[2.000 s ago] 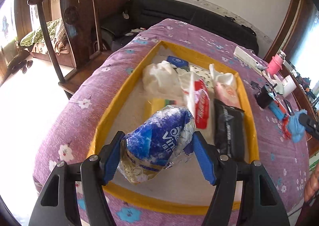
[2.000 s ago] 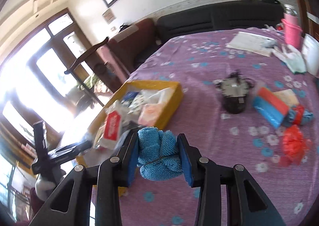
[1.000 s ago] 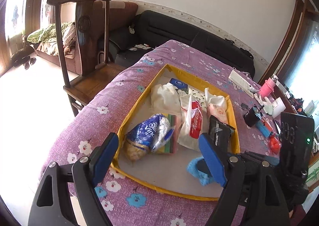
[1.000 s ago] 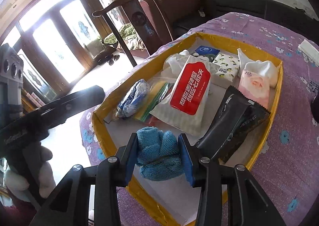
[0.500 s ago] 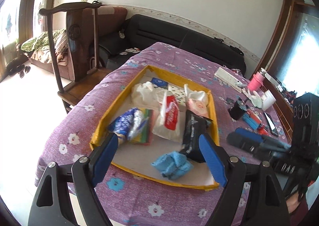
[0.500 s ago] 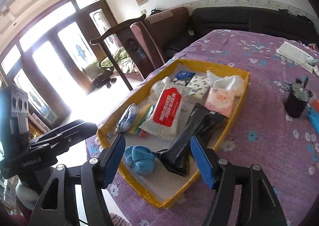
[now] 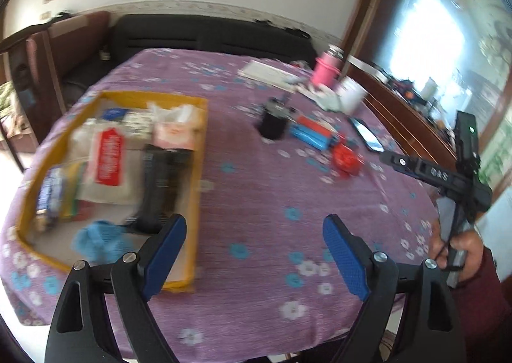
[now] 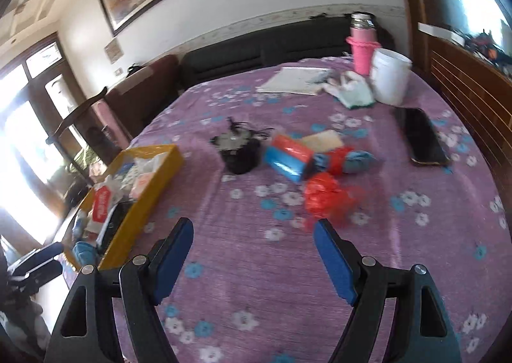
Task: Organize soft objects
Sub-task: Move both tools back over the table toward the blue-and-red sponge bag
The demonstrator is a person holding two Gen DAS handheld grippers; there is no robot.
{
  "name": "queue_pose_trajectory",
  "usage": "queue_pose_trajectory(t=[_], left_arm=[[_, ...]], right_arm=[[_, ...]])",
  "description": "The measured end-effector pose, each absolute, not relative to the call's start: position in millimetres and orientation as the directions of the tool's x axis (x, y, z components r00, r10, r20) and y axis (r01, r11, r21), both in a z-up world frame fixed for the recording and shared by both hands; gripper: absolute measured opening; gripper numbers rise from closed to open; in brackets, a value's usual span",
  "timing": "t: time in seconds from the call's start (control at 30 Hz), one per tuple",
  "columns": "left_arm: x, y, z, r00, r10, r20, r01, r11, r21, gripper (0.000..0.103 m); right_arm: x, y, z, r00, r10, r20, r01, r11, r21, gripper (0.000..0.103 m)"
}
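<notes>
A yellow-rimmed tray on the purple floral tablecloth holds several soft packs, a black pouch and a blue cloth near its front edge. The tray also shows in the right wrist view. On the cloth lie a crumpled red bag, a blue-and-red pack and a blue roll with a red band. My left gripper is open and empty, right of the tray. My right gripper is open and empty, near the red bag; its body shows in the left wrist view.
A black holder stands mid-table. A phone, white cup, pink bottle, papers and a crumpled cloth are at the far right. A sofa and wooden chair stand behind.
Both grippers have swung right, away from the tray toward the loose items on the tablecloth. The blue cloth stays in the tray where the right gripper let it go.
</notes>
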State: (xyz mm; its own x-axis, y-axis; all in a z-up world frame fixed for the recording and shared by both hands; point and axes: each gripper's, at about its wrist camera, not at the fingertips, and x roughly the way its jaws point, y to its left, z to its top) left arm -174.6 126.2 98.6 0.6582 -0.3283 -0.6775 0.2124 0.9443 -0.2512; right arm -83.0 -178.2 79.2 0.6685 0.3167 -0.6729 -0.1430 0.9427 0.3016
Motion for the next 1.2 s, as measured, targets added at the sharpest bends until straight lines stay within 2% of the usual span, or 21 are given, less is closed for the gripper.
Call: queue_pose_trajectory(t=[0.13,0.27,0.47,0.67,0.8,1.13,1.17,1.2], left_arm=[[-150,73,81,0.601,-0.382,-0.702,0.302,0.922,-0.243,0.087],[-114,40,56,0.557,-0.407,-0.724,0.332,0.908,-0.255,0.086],[-74,36,30,0.566,-0.390,-0.726,0.311,0.917,-0.250,0.086],[-63,50,17,0.538,-0.451,-0.712,0.281,0.892,-0.353,0.087],[-62,59,17,0.551,-0.486,-0.679,0.272,0.873,-0.404,0.089],[-65,63,20,0.566,-0.493,-0.661,0.268,0.868,-0.417,0.089],[-65,64,20,0.567,-0.494,-0.659,0.266,0.867,-0.421,0.089],[-64,65,19,0.566,-0.497,-0.658,0.264,0.865,-0.426,0.089]], right_arm=[[-77,-216,67,0.663,0.274,-0.697,-0.047,0.944,0.327,0.082],[-69,-219,63,0.660,0.259,-0.705,-0.028,0.947,0.321,0.082],[-43,-193,61,0.636,0.250,-0.730,-0.085,0.963,0.256,0.082],[3,-159,58,0.572,0.252,-0.781,-0.165,0.967,0.191,0.082],[38,-132,55,0.552,0.201,-0.810,-0.215,0.972,0.094,0.081],[102,-65,22,0.502,0.043,-0.864,-0.364,0.916,-0.166,0.081],[105,-62,16,0.494,0.017,-0.869,-0.367,0.910,-0.191,0.075],[107,-60,11,0.483,-0.007,-0.875,-0.365,0.908,-0.209,0.059]])
